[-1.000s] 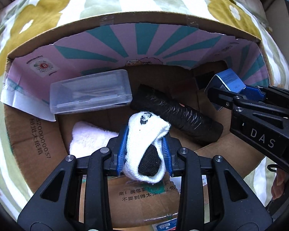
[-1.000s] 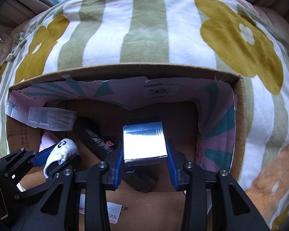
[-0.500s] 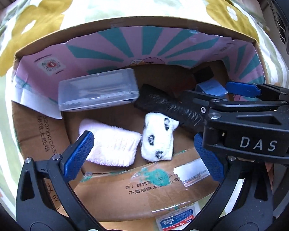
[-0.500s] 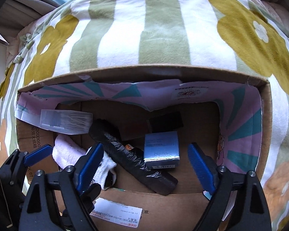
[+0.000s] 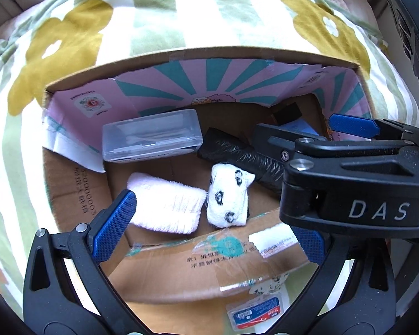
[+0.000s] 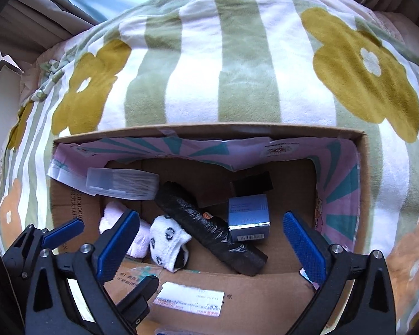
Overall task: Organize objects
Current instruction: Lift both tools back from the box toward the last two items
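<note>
An open cardboard box (image 5: 78,184) (image 6: 363,150) with a pink and teal lining lies on a flowered blanket. Inside lie a white panda sock (image 5: 228,195) (image 6: 167,240), a white folded towel (image 5: 164,206) (image 6: 111,217), a clear plastic case (image 5: 152,135) (image 6: 123,181), a black wrapped roll (image 5: 237,153) (image 6: 209,229) and a blue box (image 6: 248,217). My left gripper (image 5: 209,223) is open and empty above the sock. My right gripper (image 6: 212,240) is open and empty above the blue box; it crosses the right of the left wrist view (image 5: 349,173).
The striped blanket (image 6: 237,64) with yellow flowers surrounds the box. A small black item (image 6: 251,181) lies at the back of the box. The near flap (image 5: 209,265) carries shipping labels. Curtains (image 6: 42,14) hang at the far left.
Both grippers opened. The left one let the panda sock drop beside the towel; the right one let the blue box drop by the black roll. Both have drawn back.
</note>
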Available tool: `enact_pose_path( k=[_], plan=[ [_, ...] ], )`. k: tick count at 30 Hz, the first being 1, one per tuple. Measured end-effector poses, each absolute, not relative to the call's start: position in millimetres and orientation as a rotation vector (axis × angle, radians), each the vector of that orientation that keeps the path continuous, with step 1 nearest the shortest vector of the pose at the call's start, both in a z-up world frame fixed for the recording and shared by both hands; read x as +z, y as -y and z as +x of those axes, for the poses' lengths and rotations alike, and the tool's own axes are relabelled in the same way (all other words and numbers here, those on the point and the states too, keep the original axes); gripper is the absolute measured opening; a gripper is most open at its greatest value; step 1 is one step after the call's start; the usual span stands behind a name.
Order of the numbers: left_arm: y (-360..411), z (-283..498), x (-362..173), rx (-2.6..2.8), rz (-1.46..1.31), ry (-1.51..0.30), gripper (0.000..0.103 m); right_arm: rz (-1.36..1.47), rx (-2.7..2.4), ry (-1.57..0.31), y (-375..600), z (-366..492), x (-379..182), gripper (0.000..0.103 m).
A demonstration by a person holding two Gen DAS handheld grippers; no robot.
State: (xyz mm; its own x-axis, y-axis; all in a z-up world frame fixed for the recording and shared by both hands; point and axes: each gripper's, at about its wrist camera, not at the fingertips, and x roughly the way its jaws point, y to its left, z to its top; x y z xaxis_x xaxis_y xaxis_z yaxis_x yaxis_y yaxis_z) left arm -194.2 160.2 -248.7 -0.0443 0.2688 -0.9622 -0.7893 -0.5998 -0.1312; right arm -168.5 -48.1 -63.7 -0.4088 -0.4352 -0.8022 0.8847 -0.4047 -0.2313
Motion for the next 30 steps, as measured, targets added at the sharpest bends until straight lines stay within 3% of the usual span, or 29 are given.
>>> enact_pose_path(
  k=[11, 19, 30],
  plan=[
    [-164.6, -174.0, -160.9, 1.826, -1.42, -0.515, 0.103, 0.517, -1.845, -0.858, 3.4, -90.1, 5.2, 0.102],
    [-98.5, -149.5, -68.7, 1.874, -1.354, -0.461, 0.103, 0.366, -1.867, -0.859, -70.7, -33.7, 42.8, 0.102],
    [-16.2, -107.3, -6.7, 2.004, -1.277, -0.381, 0.103, 0.294, -1.91, -0.796, -158.8, -3.1, 42.7, 0.102]
  ],
)
